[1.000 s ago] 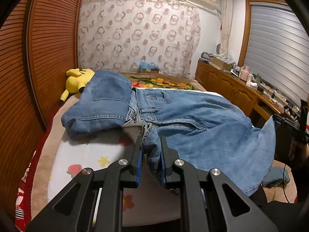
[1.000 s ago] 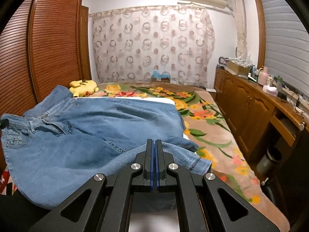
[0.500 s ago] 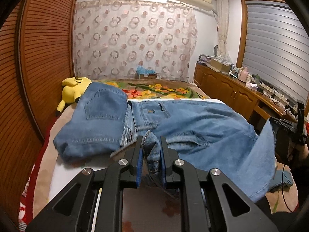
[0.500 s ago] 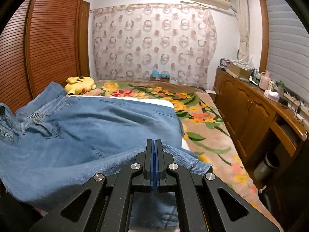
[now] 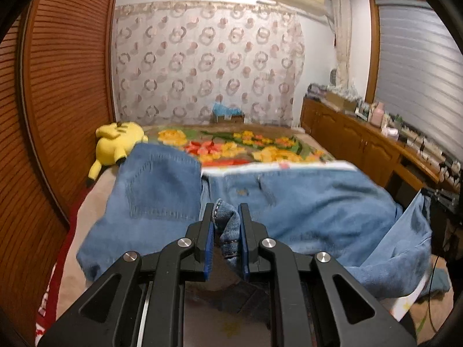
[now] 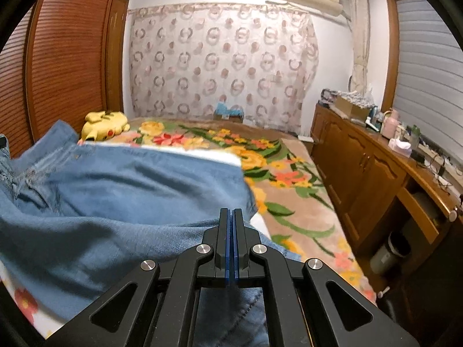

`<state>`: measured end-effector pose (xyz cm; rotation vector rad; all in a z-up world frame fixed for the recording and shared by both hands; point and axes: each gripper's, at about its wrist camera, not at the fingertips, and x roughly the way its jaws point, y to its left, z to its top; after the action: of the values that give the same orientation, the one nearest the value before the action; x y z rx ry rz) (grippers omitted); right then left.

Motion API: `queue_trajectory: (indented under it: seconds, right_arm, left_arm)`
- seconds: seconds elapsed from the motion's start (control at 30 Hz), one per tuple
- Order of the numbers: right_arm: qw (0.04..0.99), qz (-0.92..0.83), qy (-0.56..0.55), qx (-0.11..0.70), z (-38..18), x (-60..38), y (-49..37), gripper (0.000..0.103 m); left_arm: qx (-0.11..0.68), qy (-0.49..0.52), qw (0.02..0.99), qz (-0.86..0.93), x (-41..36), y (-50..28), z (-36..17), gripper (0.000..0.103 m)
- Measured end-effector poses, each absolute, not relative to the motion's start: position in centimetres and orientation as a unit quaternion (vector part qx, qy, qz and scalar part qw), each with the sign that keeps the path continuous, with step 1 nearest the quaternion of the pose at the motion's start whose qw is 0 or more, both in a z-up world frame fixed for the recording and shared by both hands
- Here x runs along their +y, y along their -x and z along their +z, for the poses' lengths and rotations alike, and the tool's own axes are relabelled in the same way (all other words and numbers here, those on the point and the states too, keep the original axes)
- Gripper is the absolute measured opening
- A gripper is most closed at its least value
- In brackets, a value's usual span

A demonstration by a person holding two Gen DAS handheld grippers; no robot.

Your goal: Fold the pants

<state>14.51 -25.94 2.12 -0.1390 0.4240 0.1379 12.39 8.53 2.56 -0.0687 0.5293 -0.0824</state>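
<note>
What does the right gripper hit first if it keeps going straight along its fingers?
Probably the jeans that the right gripper is shut on, spread just ahead, then the floral bedspread. Depth is uncertain.

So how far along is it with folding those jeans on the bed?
Early to midway, it seems. One end of the jeans already lies turned over near the yellow plush toy. Now the left gripper pinches a bunched seam and the right gripper clamps a thin edge, lifting the denim off the bed. Laying it flat and finishing the folds remains.
</note>
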Motion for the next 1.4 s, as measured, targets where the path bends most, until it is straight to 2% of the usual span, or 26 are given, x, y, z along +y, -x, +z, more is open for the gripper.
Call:
queue_trajectory:
  seconds: [0.47, 0.77, 1.03, 1.4]
  right_arm:
    - [0.979, 0.042, 0.088, 0.182, 0.7, -25.6, -14.5, 0.001]
    - [0.967, 0.038, 0.112, 0.227, -2.8, -23.1, -19.9, 0.001]
    - [0.961, 0.025, 0.134, 0.239, -1.7, -23.0, -23.2, 0.001]
    - [0.958, 0.088, 0.097, 0.255, -1.0, -21.7, -25.1, 0.001]
  left_arm:
    - [0.248, -0.002, 0.969, -0.025, 7.6, -17.4, 4.8, 0.016]
    - [0.286, -0.023, 0.958, -0.009, 7.9, -22.6, 2.4, 0.016]
    - [0.309, -0.018, 0.951, -0.008, 8.0, -27.3, 1.1, 0.016]
    - [0.333, -0.032, 0.942, -0.011, 7.3, -29.2, -0.4, 0.018]
